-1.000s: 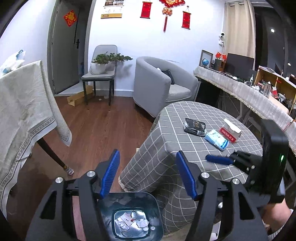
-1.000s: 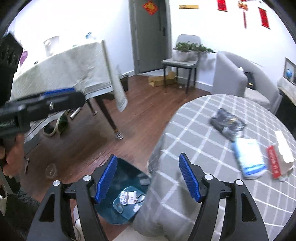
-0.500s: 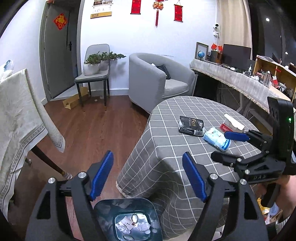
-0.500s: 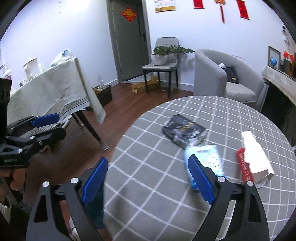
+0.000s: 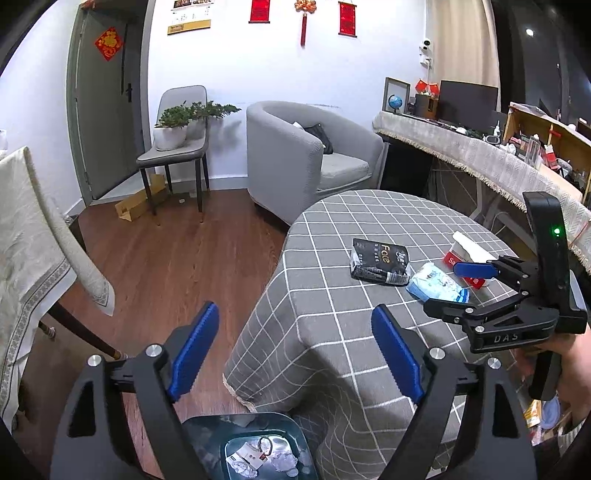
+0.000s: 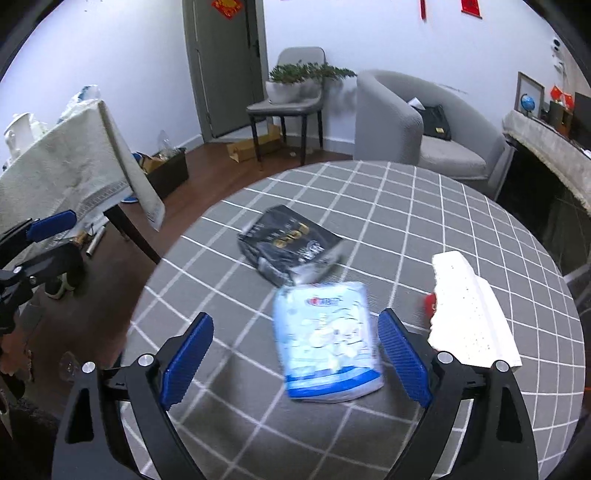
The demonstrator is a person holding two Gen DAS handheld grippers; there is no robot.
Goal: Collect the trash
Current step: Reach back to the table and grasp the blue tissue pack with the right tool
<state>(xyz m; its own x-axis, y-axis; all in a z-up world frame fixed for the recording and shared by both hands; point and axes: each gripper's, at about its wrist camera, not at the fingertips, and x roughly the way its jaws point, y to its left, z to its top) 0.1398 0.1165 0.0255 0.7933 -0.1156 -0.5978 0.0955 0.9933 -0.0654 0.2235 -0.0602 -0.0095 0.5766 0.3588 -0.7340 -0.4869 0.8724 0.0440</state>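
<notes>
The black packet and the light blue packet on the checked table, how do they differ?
The black packet is dark with gold lettering; the light blue packet is pale with white print. The black one lies farther from the right gripper, the blue one sits between its open fingers, untouched. Both lie flat on the table.

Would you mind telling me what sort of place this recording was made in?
Probably a home living room: a grey armchair, a round table under a checked tablecloth, and red hanging decorations on the wall.

Checked cloth tablecloth (image 6: 406,206) matt; blue pack (image 6: 327,345) glossy plastic (crinkled); floor (image 5: 177,251) polished wood.
</notes>
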